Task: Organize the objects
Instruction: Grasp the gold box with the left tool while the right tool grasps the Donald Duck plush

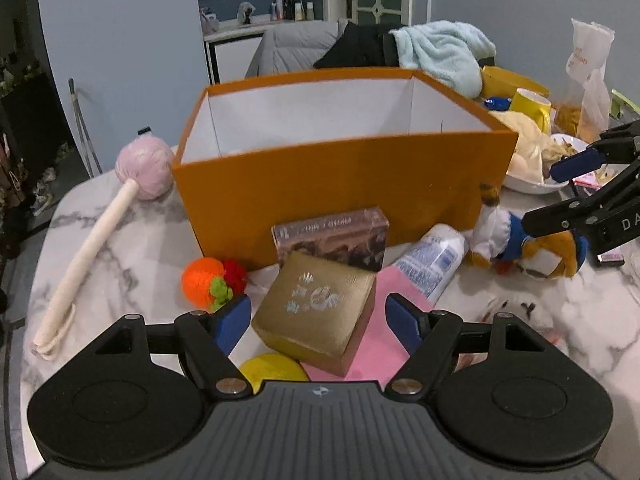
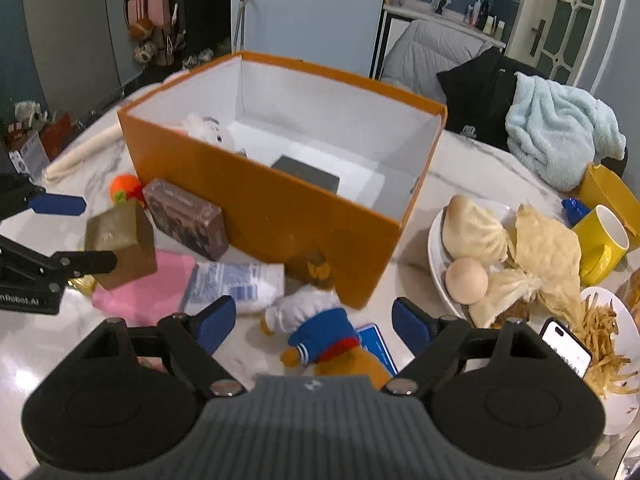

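Observation:
My left gripper [image 1: 318, 322] is open and straddles a gold box [image 1: 316, 308]; its blue pads sit close to the box's sides without pressing. The box rests partly on a pink pad [image 1: 376, 344], and the same gripper [image 2: 80, 232] and box [image 2: 120, 244] show at the left of the right wrist view. My right gripper [image 2: 312, 322] stands open over a plush duck in blue [image 2: 320, 336]. An orange storage box [image 2: 280, 216] behind holds a white plush [image 2: 208, 130] and a dark box [image 2: 306, 176]. A brown box [image 1: 332, 240], knitted fruit [image 1: 204, 284] and a white tube [image 1: 432, 264] lie in front of it.
A pink-headed mallet [image 1: 140, 168] lies left on the marble table [image 1: 120, 248], a yellow ball [image 1: 272, 368] under my left gripper. To the right are a plate [image 2: 436, 248] with bun and egg, a yellow mug [image 2: 600, 240], a phone [image 2: 564, 346] and a blue card [image 2: 376, 344].

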Demonstrator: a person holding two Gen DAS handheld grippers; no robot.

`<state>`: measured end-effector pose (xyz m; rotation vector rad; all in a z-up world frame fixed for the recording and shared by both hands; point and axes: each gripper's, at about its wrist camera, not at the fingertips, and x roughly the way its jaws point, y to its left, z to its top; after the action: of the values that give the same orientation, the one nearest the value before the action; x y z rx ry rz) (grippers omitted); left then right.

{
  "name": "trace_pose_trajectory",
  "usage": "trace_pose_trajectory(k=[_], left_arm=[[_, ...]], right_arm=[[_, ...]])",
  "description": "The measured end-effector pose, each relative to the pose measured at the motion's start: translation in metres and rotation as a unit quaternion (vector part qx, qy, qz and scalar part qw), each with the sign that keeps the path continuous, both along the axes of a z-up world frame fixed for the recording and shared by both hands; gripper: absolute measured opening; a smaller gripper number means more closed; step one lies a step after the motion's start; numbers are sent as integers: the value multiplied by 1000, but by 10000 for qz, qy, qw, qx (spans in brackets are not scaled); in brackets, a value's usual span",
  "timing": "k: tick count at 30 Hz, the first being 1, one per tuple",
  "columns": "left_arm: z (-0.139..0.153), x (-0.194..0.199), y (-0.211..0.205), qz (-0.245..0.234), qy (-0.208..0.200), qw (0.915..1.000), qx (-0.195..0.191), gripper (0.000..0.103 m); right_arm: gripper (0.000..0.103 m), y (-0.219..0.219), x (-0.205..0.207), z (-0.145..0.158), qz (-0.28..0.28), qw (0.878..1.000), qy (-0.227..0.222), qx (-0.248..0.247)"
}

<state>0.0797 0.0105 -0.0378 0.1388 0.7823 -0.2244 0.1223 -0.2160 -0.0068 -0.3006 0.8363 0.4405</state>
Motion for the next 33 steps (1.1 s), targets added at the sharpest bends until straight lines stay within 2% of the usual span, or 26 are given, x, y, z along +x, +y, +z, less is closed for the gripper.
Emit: trace_pose_trajectory(k=[8, 15, 26, 29, 31, 33], left_arm=[[-16, 9, 14, 9, -25, 9993, -379, 89], [-28, 13, 9, -87, 71, 9991, -399, 90], [-40, 15, 9, -161, 21, 9995, -278, 90], [-40, 16, 11, -181, 54, 9991, -377, 85], [-39, 16, 11, -192, 93, 9990, -394, 84], [-37, 16, 12, -210, 123, 9988, -416, 83]], right_arm=[[84, -4, 10, -20, 1, 9990, 326, -293], [70, -3, 16, -38, 49, 9967, 637, -493], [71, 9, 16, -59, 197, 9918, 543, -1138], [68, 7, 18, -60, 167, 9917, 563, -1147], [59, 5, 19, -59, 127, 9917, 556, -1149], [58, 3, 20, -58, 93, 9923, 576, -1092]])
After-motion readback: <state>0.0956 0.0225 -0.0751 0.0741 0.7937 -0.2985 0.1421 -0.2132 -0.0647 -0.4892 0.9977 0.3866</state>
